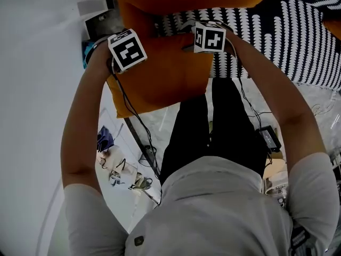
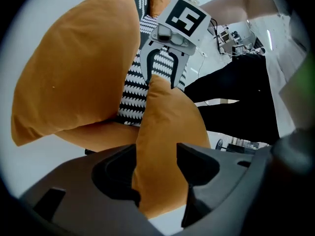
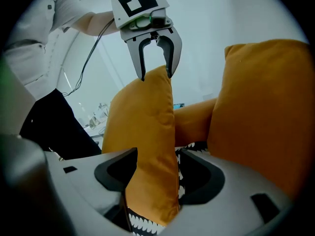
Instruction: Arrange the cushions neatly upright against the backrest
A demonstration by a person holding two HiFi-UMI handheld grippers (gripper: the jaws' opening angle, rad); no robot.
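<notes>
An orange cushion (image 1: 160, 81) stands on edge between both grippers, over the black-and-white patterned seat (image 1: 287, 31). In the left gripper view the cushion (image 2: 167, 146) runs between the wide-spread jaws of my left gripper (image 2: 156, 167), and the pads do not clamp it. My right gripper (image 3: 155, 177) straddles the opposite end of the same cushion (image 3: 142, 132), open, with patterned fabric showing in the gap at one jaw. Each gripper shows in the other's view, its fingers astride a cushion corner: the left gripper (image 3: 156, 69), the right gripper (image 2: 161, 76). A bigger orange cushion (image 3: 266, 112) leans behind.
A third orange cushion (image 3: 194, 122) lies low between the two others. On the white floor below are cables, a black power adapter (image 1: 269, 137) and small clutter (image 1: 122, 169). The person's black trousers (image 1: 213, 132) stand close to the seat's front edge.
</notes>
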